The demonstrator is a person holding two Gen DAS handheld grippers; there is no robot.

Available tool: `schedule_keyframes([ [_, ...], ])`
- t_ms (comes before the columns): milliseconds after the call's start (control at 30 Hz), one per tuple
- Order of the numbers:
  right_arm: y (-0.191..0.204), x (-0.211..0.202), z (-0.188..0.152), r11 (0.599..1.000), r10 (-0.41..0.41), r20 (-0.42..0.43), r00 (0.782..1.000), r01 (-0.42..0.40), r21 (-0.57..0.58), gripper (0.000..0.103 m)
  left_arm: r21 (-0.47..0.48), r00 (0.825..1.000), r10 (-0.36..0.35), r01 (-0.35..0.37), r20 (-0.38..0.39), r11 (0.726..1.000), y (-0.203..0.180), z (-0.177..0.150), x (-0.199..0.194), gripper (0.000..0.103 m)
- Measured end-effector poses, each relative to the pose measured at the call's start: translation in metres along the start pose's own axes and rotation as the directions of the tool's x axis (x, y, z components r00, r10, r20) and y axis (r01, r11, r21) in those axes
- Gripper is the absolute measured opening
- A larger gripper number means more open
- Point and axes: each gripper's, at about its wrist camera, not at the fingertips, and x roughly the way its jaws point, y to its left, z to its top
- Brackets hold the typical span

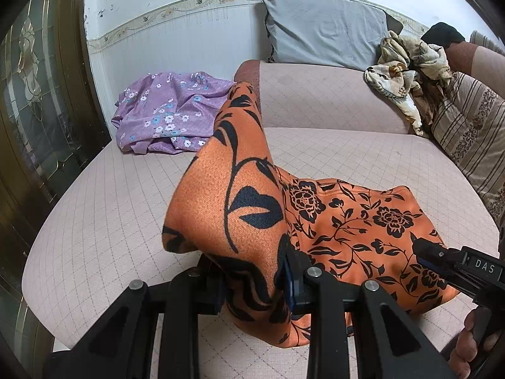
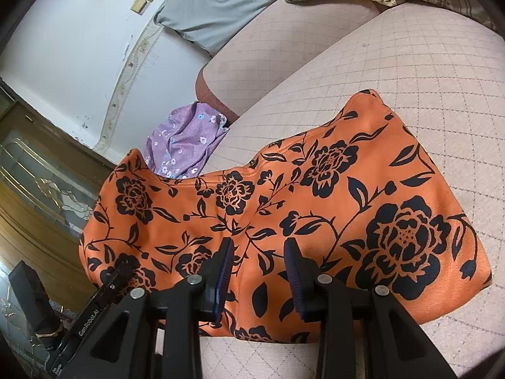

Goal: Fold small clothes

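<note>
Left gripper (image 1: 252, 281): its jaws pinch a raised flap of the orange garment (image 1: 363, 221). The flap stands up directly ahead of this gripper and hides much of the seat beyond it.

Right gripper (image 2: 258, 271): jaws part-spread, tips resting over the near edge of the orange garment. Whether cloth is caught between the pads cannot be told from the pictures.

The orange garment lies on the sofa seat (image 1: 347, 145), directly ahead of both grippers, its far edge toward the backrest.

Step in hand, as judged: the left side is lifted for a fold across the body of the garment. The next move calls for carrying the raised flap over toward the right gripper, laying it flat with edges matched, while the right side holds the cloth from sliding.

Count:
- Orange garment: one.
- Purple garment (image 1: 164, 117): one, crumpled, ahead and left of the left gripper.
- Cream garment (image 1: 407, 72): one, heaped, ahead and right.
- Grey pillow (image 1: 325, 28): one.
- Grippers: two.
</note>
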Motion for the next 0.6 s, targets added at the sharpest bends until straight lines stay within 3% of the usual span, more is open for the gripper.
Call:
schedule_keyframes([
  [600, 0.0005, 0.0034, -0.0023, 1.000, 0.004, -0.017, 1.000, -0.004, 0.001, 0.036, -0.004, 1.000, 0.001, -0.001, 0.000, 1.000, 0.0008, -0.0002, 0.0002, 0.029],
])
